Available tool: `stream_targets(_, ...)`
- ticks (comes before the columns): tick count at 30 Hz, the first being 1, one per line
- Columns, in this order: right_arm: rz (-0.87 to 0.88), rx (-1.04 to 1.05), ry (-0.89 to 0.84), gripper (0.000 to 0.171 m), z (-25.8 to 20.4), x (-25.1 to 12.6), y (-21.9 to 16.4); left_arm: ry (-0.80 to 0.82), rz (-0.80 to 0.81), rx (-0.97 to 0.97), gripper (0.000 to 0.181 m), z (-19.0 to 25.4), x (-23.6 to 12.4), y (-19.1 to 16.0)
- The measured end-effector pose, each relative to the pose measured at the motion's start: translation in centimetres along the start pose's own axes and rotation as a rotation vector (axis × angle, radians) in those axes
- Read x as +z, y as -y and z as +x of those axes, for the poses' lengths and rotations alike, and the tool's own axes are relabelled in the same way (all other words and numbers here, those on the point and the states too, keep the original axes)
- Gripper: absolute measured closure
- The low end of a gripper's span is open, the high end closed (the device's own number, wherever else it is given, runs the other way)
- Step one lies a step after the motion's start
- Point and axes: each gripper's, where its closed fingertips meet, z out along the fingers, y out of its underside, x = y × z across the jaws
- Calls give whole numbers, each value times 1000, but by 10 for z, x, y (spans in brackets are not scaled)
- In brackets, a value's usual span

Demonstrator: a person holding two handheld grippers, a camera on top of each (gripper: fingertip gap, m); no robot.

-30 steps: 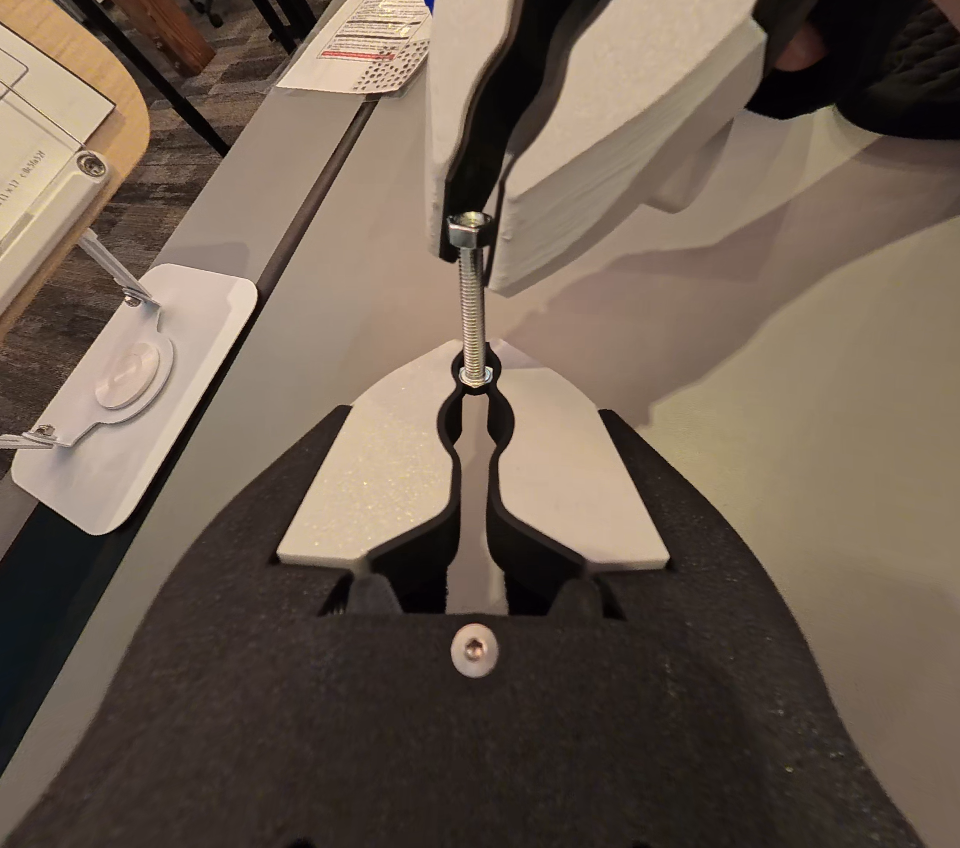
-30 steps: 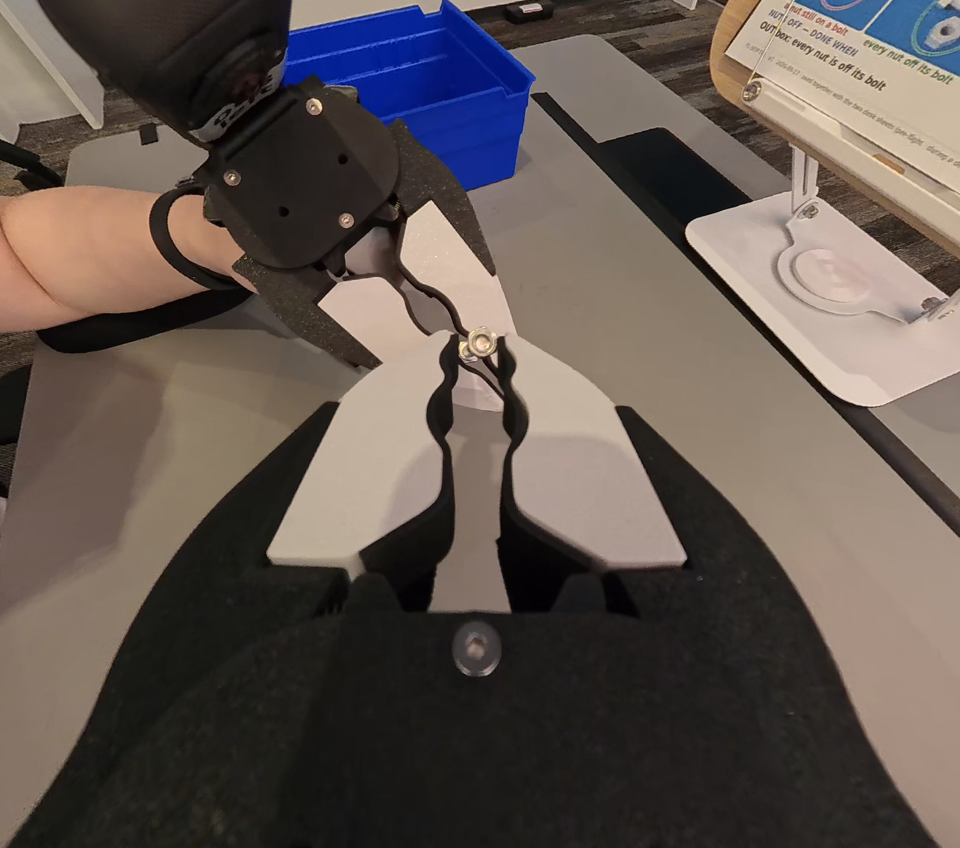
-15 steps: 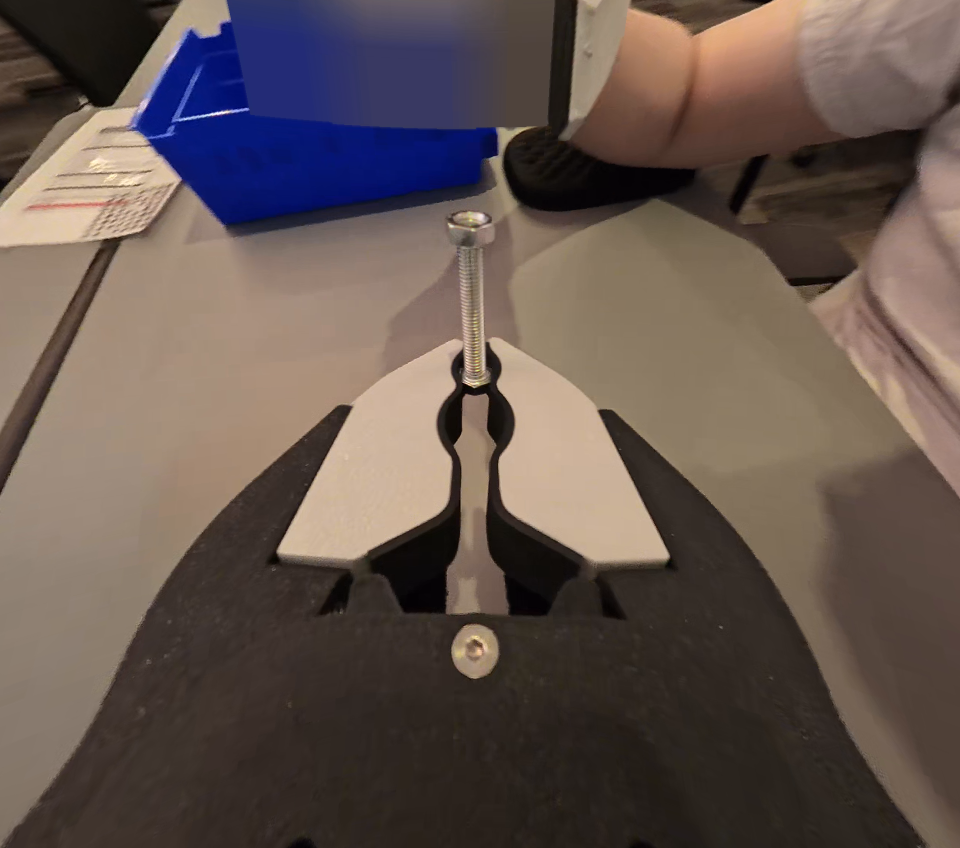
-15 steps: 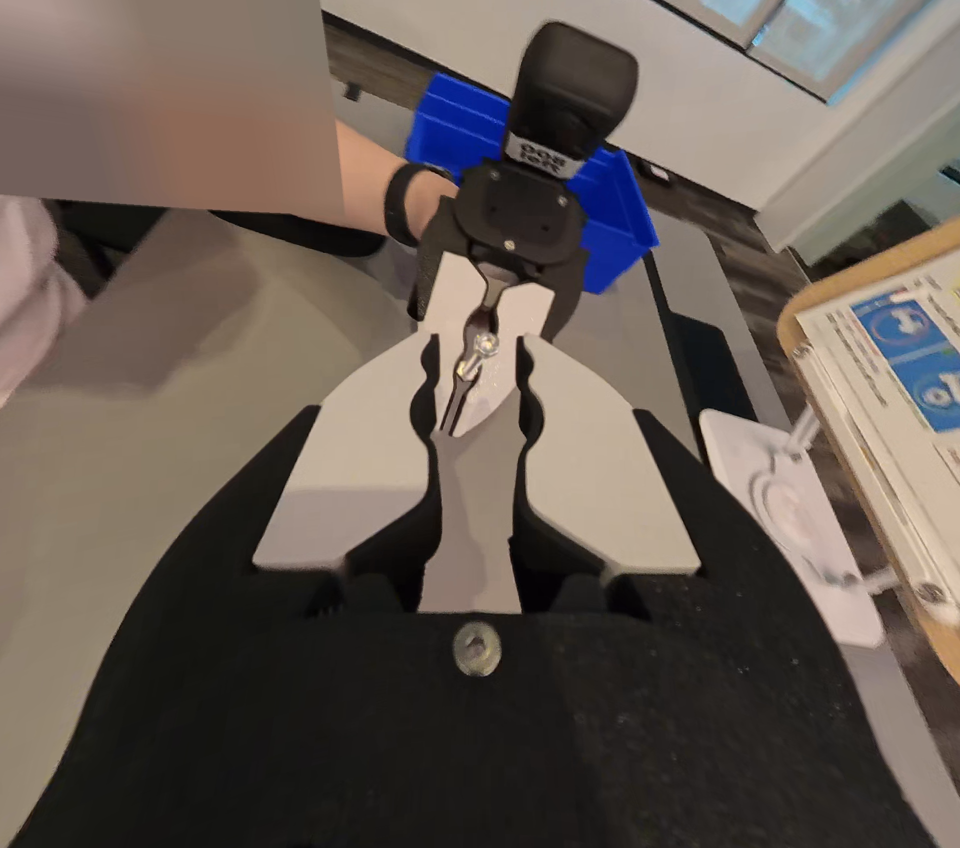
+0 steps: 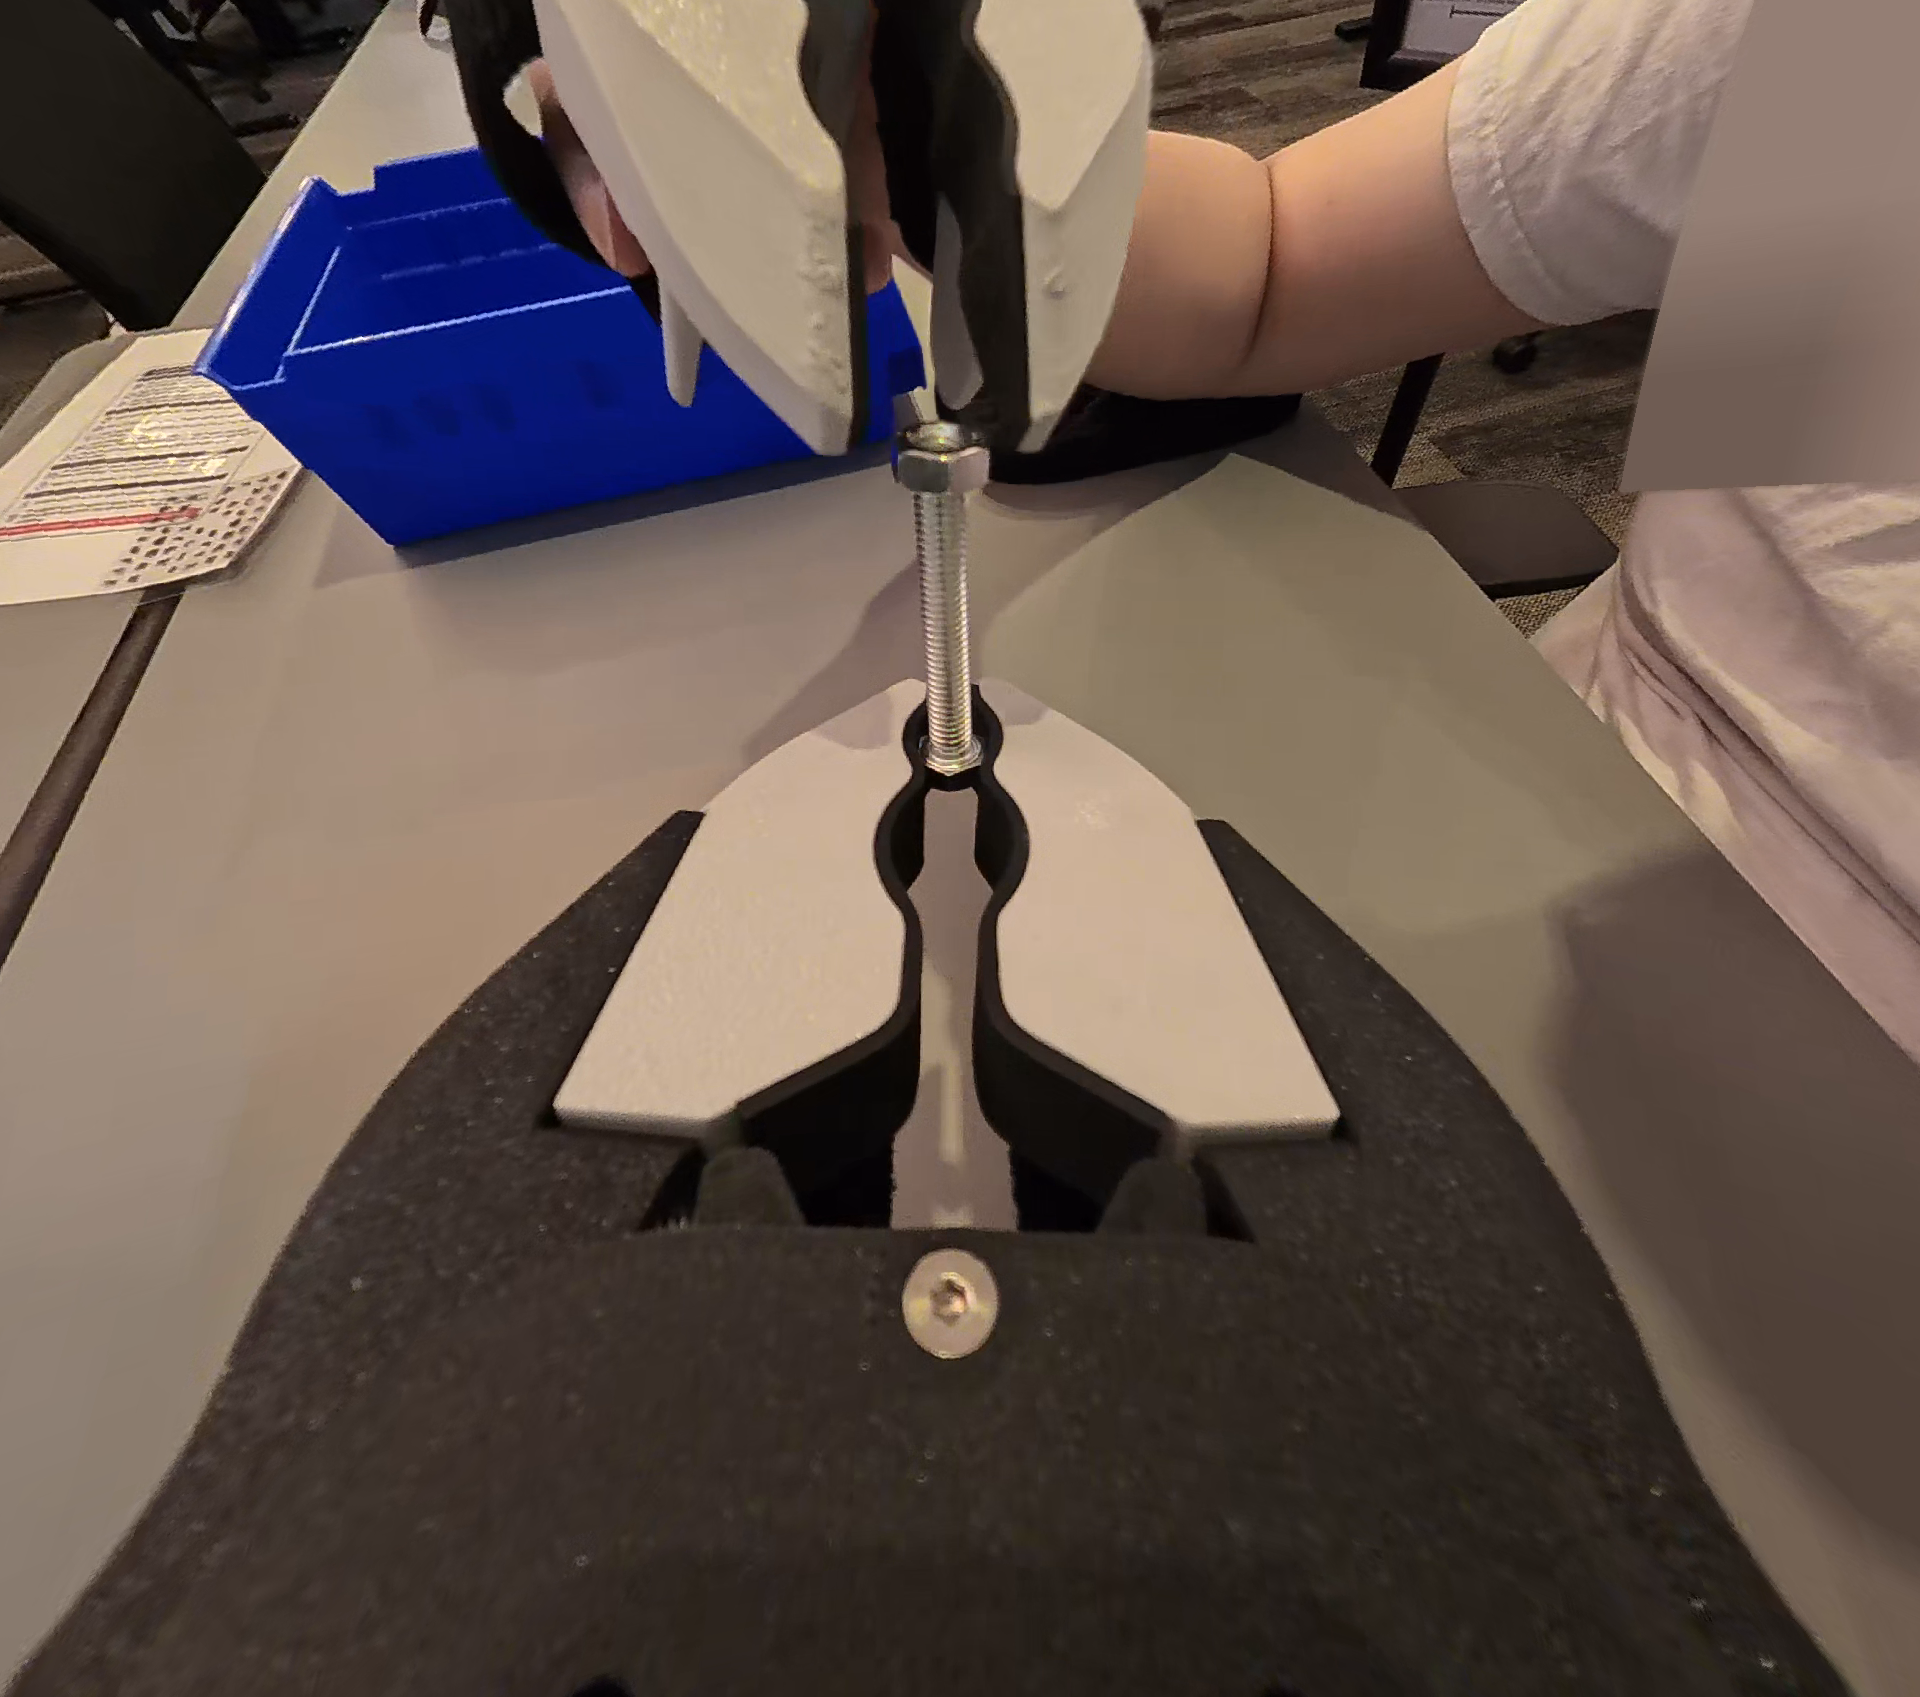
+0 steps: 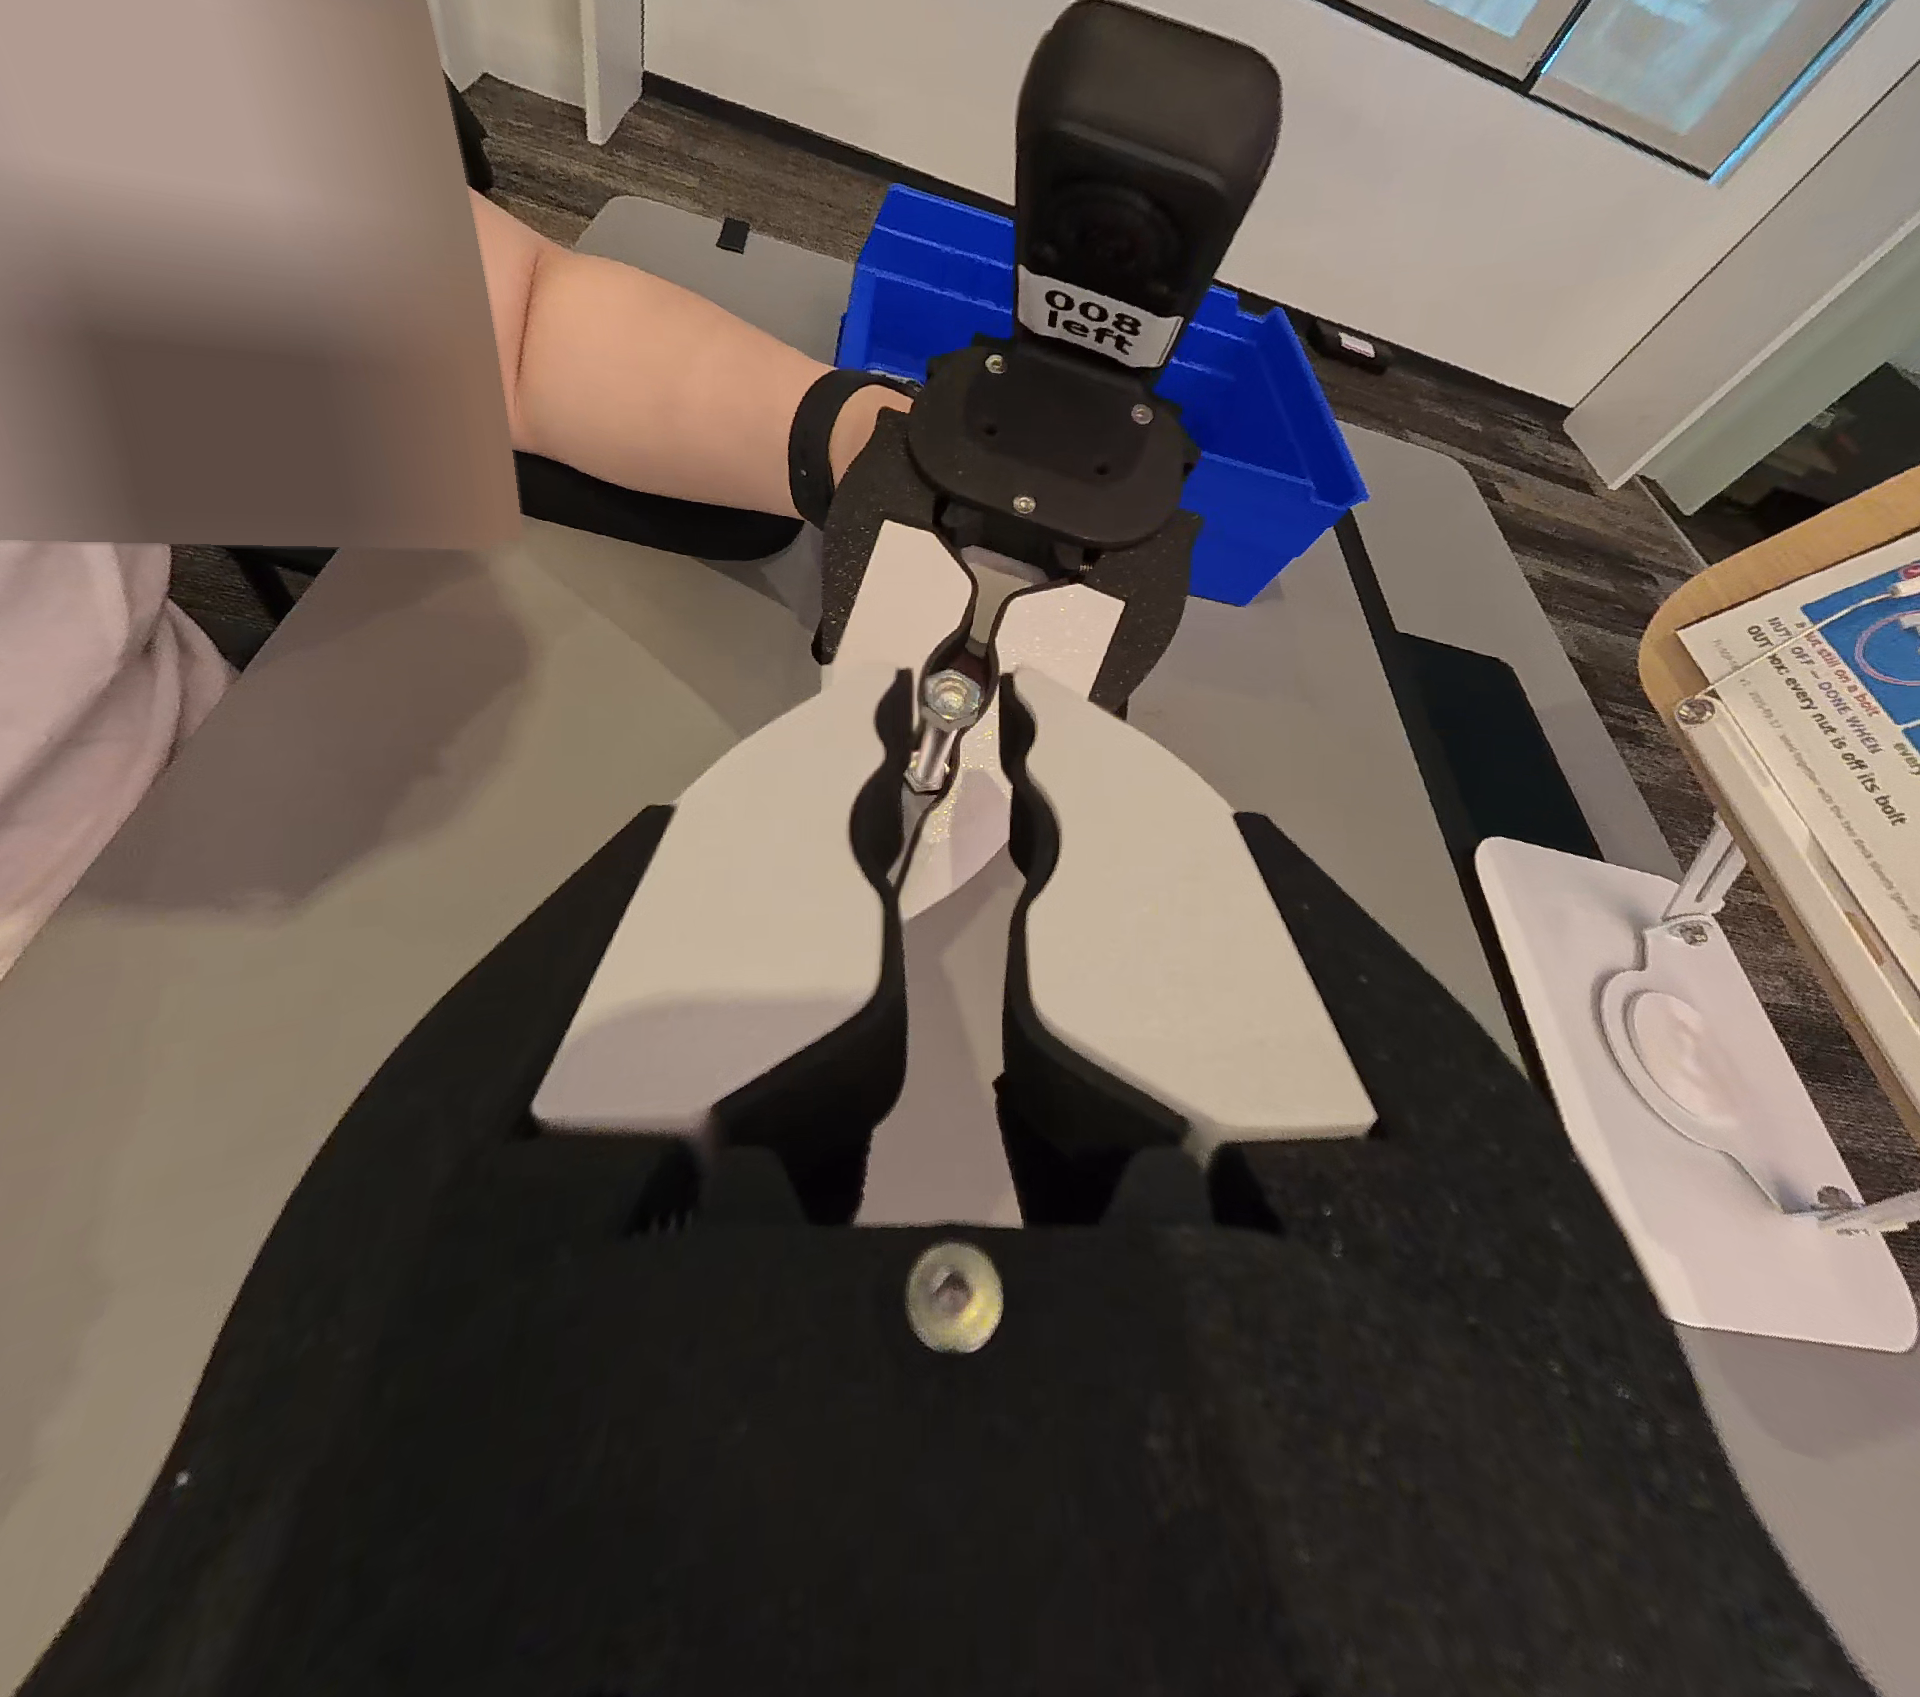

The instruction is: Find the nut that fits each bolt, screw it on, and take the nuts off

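**Left clamped on bolt head, right open around the nut**

While your left gripper (image 5: pixel 948 738) has its jaws closed on the bolt (image 5: pixel 943 608), it's pinching the head end, so the threaded shank sticks straight out past the fingertips over the grey table (image 5: pixel 520 712). The nut (image 5: pixel 938 463) sits at the far tip of the thread, only just on.

Your right gripper (image 5: pixel 894 421) comes in from above in the left wrist view, tips level with the nut. Jaws are parted, with a clear gap between the pads. In the right wrist view the nut (image 6: pixel 951 699) sits between your right gripper (image 6: pixel 951 697) fingertips, close to the left one; I can't tell whether either pad touches it. It doesn't look clamped.

Same view shows the left gripper (image 6: pixel 971 660) facing you, its fingers closed around the bolt (image 6: pixel 930 754), the black camera housing above it.

Around you:
- Blue bin (image 5: pixel 499 390) behind the grippers on the table, bolt well apart from it.
- Printed sheet (image 5: pixel 125 463) to the left of the bin.
- White stand base (image 6: pixel 1683 1097) with an instruction board (image 6: pixel 1829 712) at right in the right wrist view.
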Motion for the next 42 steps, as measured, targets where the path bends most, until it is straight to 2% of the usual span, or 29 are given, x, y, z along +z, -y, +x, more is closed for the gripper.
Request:
stream_targets(17, 20, 42, -14, 161, 5, -1, 1, 47, 18, 4, 178, -6, -2, 5)
stream_targets(33, -2, 346, -303, 162, 52, 4, -16, 433, -118, -101, 178, -63, -16, -12)
stream_targets(42, -1, 357, -333, 161, 53, 6, -16, 455, -128, -109, 178, -65, -17, -14)
